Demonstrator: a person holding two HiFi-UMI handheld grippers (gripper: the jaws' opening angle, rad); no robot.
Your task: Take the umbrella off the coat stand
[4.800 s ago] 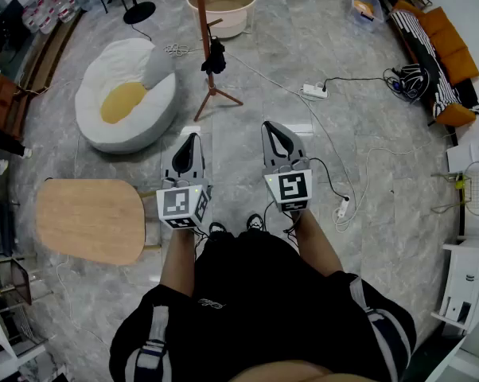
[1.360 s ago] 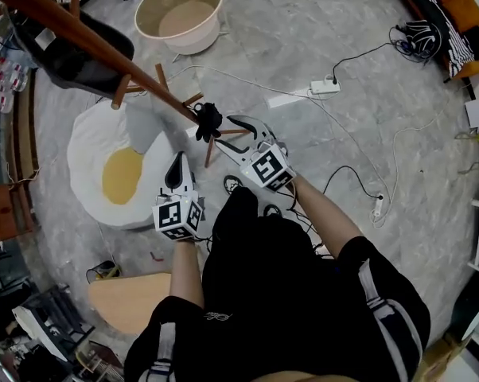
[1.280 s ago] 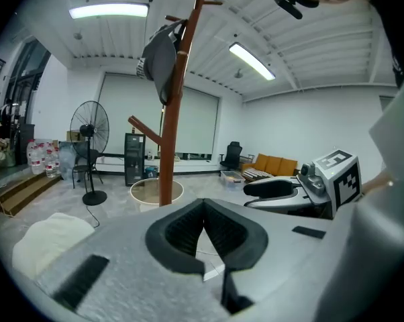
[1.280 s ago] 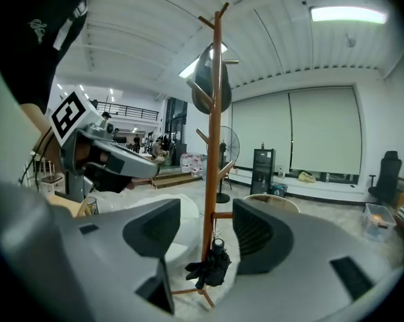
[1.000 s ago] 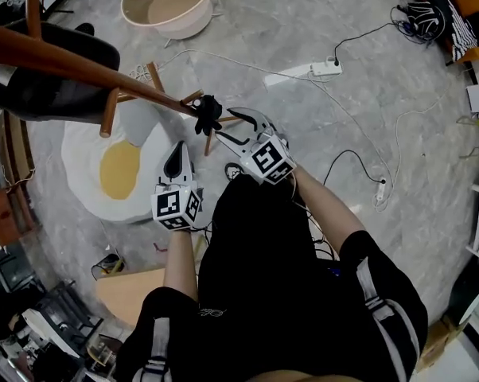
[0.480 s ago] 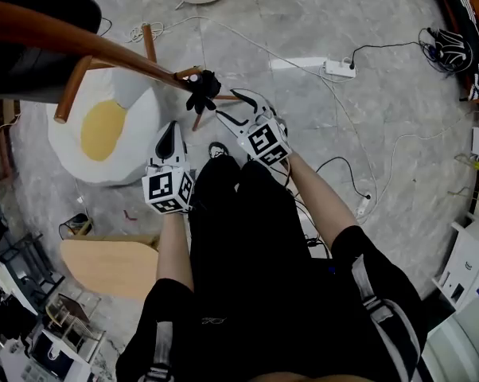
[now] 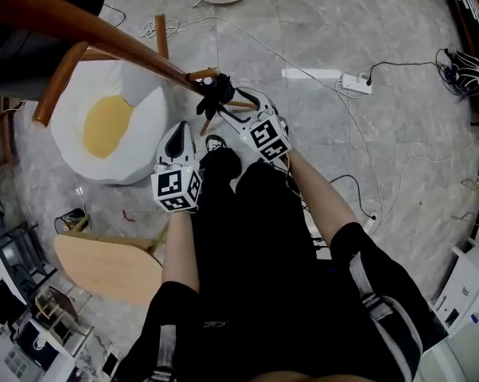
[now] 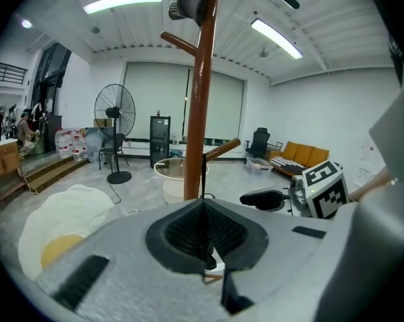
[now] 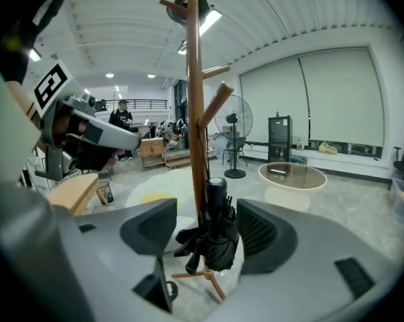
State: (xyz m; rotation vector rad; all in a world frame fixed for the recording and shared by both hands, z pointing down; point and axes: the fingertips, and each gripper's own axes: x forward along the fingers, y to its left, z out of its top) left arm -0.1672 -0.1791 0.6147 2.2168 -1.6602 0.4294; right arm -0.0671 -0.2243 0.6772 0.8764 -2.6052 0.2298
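Umbrella (image 9: 215,213) hangs upright on coat stand (image 9: 196,113), between right tool (image 9: 207,233) jaws, opening, untouched. Left tool (image 8: 203,237) jaws together, farther off.

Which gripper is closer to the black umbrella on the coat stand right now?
Right. The right gripper has its opening jaws either side of the umbrella, not pressing; the left gripper, shut, sits apart beside it.
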